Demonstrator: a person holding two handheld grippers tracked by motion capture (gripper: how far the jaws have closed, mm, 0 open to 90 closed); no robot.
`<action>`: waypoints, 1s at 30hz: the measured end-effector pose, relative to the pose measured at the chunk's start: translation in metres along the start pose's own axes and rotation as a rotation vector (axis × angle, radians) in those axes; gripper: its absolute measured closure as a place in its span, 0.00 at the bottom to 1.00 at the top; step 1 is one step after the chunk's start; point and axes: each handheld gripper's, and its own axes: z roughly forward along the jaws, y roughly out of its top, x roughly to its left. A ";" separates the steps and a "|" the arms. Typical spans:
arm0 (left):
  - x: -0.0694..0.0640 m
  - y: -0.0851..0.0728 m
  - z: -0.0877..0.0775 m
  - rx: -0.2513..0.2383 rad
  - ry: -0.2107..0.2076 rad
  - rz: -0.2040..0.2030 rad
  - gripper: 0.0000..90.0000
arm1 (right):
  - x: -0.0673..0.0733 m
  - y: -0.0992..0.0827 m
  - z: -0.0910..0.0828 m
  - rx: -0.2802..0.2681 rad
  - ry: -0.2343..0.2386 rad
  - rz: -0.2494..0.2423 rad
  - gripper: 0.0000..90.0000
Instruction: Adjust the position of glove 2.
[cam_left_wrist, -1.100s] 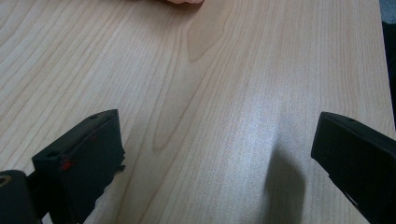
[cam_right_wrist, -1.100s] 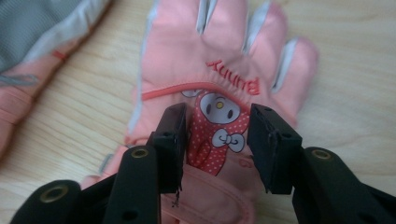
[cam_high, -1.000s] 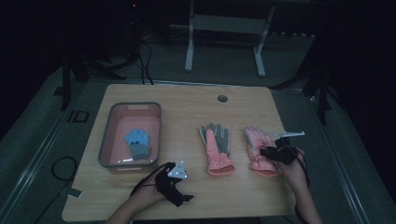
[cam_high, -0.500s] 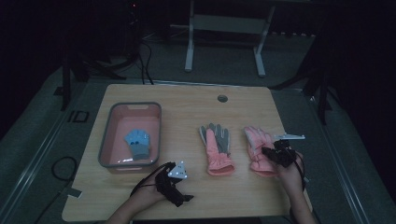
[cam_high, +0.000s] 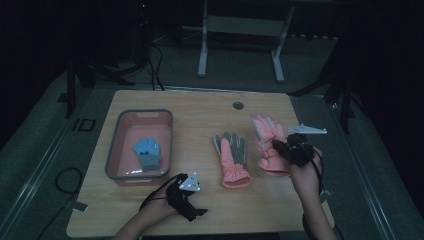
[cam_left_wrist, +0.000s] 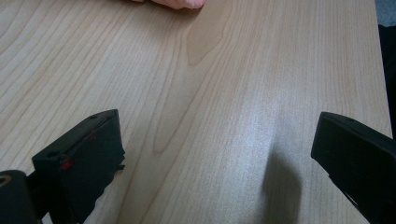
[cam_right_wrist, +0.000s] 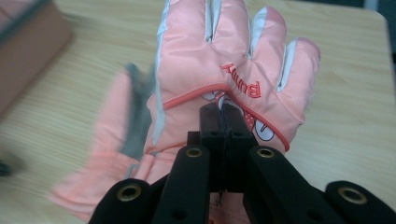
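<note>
- Where the right hand-held gripper (cam_right_wrist: 223, 122) meets the pink "Bunny" glove (cam_right_wrist: 219, 65), its jaws are pressed together on the glove's back fabric, near the cuff end.
- The glove's long axis runs straight away from this hand-held gripper, fingers pointing toward the far desk (cam_high: 200, 107) edge.
- The grey-palmed glove (cam_high: 232, 157) lies just beside it, parallel, toward the pink bin (cam_high: 117, 150).
- The left hand-held gripper (cam_left_wrist: 219, 158) rests with jaws apart over bare desk, nearer the bin, which holds a blue glove (cam_high: 148, 151).
</note>
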 end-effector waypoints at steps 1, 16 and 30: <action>0.000 0.000 0.000 0.000 0.001 0.001 0.03 | 0.004 0.002 0.000 -0.005 0.008 -0.003 0.99; -0.002 0.001 -0.001 -0.013 0.008 0.001 0.03 | 0.069 0.011 0.035 0.012 0.088 0.018 0.99; -0.004 0.001 0.000 0.002 0.007 0.013 0.03 | 0.078 -0.020 0.087 0.115 0.063 0.045 0.99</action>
